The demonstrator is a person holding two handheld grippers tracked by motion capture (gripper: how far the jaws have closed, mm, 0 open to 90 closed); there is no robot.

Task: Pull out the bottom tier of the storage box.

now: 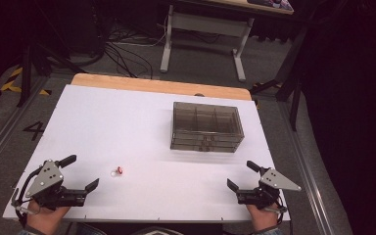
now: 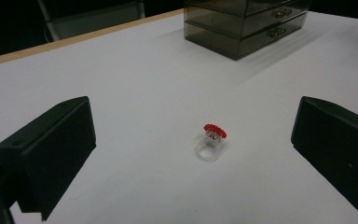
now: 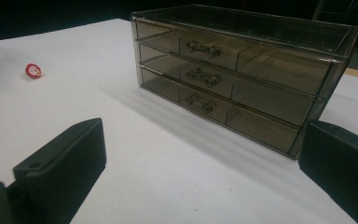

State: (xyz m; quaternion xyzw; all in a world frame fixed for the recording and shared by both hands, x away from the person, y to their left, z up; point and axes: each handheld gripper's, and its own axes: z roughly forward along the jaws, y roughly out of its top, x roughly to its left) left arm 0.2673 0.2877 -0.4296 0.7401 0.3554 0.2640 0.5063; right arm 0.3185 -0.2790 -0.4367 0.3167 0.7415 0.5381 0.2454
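Left tool (image 1: 80,172) sits wide apart, aimed at the ring (image 2: 211,141) lying loose on the desk (image 1: 127,117), likely for pickup; right tool (image 1: 243,176), also wide, faces the closed drawers (image 3: 223,79)

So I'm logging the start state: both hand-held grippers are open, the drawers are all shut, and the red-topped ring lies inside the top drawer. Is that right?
Not quite. The ring is not in a drawer: it lies on the bare white table, ahead of the open left hand-held gripper, as the left gripper view shows. The rest holds: the right hand-held gripper is open too, and the drawers are all shut.
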